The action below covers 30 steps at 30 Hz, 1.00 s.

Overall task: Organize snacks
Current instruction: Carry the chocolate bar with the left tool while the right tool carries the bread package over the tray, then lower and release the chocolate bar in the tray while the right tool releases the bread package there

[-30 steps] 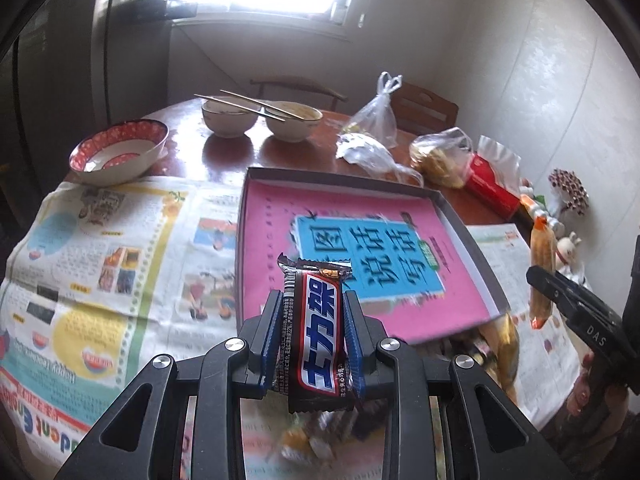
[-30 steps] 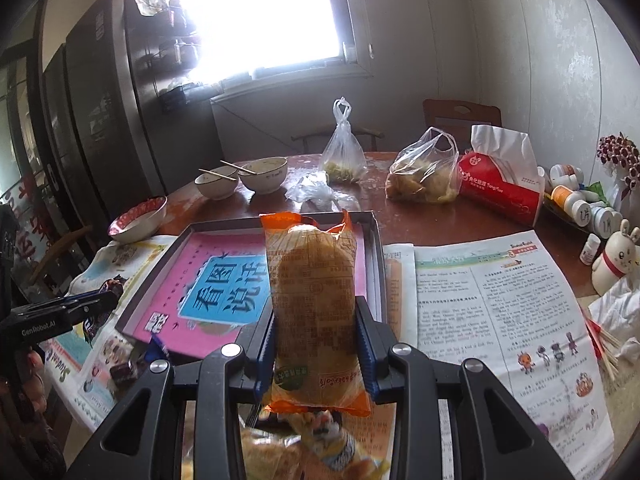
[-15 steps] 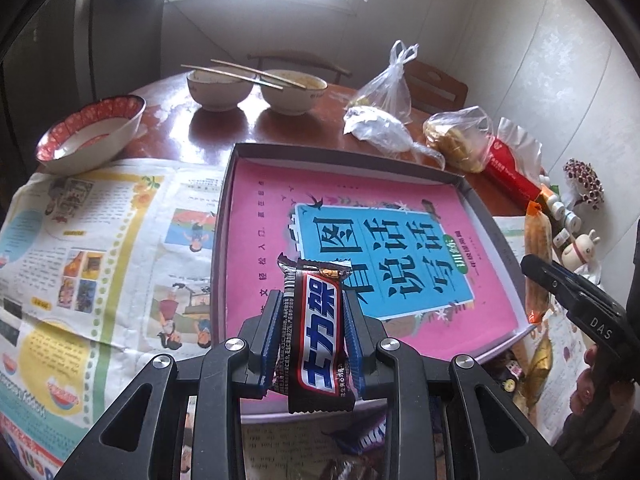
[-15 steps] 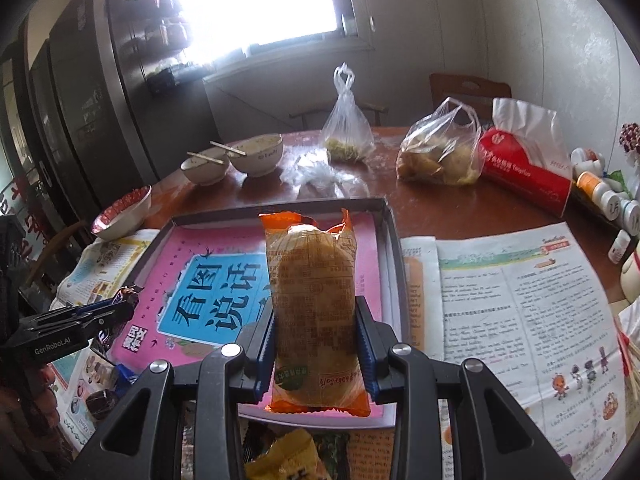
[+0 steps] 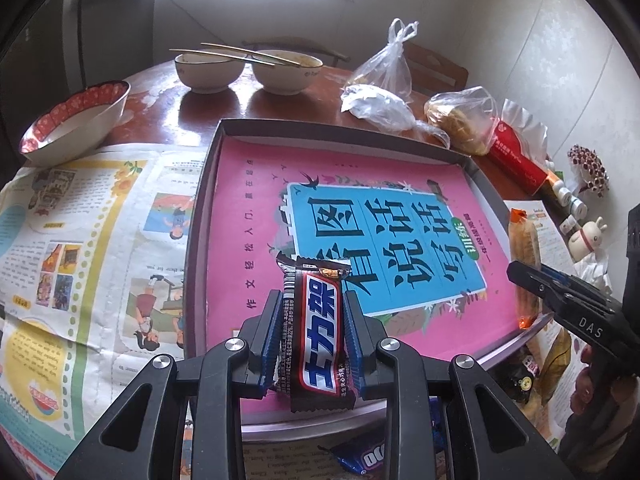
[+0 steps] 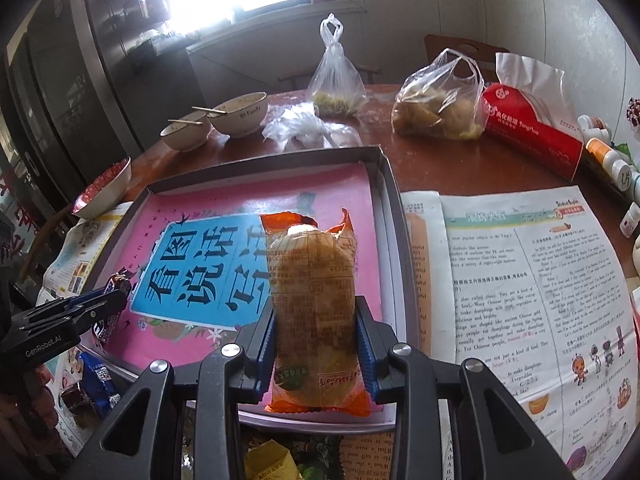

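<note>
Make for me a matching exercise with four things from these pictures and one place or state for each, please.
Things:
1. chocolate bar
2. orange-wrapped bun
3. chopsticks
4. pink book

Places or states:
A. lying across the two white bowls
B. lying flat inside the shallow box
C. clamped in the left hand-held gripper
D. clamped in the right hand-held gripper

Pairs: 1-C, 2-D, 3-A, 4-B
</note>
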Each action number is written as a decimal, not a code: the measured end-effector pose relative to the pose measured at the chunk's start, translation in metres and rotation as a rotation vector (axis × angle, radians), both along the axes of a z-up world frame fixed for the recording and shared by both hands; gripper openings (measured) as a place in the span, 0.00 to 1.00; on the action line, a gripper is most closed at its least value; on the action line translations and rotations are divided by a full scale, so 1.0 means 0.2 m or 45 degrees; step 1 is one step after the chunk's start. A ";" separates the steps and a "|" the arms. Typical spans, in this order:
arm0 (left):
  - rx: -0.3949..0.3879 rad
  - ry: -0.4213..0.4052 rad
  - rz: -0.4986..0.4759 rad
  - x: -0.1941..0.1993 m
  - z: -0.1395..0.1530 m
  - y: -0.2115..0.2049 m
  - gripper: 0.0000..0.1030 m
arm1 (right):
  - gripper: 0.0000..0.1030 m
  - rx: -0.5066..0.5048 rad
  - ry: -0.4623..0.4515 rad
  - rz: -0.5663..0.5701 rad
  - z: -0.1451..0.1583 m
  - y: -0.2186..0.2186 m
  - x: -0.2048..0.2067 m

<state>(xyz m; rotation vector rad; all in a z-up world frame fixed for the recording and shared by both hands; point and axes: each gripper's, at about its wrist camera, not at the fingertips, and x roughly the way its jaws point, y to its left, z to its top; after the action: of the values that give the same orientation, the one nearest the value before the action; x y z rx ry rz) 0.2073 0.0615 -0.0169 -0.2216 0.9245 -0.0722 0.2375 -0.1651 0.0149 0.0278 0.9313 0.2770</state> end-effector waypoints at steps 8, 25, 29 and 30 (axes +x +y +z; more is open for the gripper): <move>0.010 0.008 -0.001 -0.01 -0.01 0.00 0.29 | 0.35 -0.005 0.040 0.003 -0.02 0.00 0.00; -0.012 -0.017 0.004 -0.07 0.03 0.02 0.29 | 0.36 0.020 0.026 -0.003 0.02 -0.02 -0.04; -0.017 -0.031 0.010 -0.10 0.05 0.03 0.32 | 0.40 0.029 0.006 -0.007 0.04 -0.03 -0.06; -0.017 -0.037 0.010 -0.11 0.06 0.03 0.34 | 0.41 0.031 0.000 -0.008 0.05 -0.03 -0.06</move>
<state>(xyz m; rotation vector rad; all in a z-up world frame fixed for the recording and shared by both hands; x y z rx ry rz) 0.1862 0.0682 -0.0055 -0.2361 0.8947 -0.0740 0.2253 -0.1713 0.0251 0.0530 0.9281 0.2825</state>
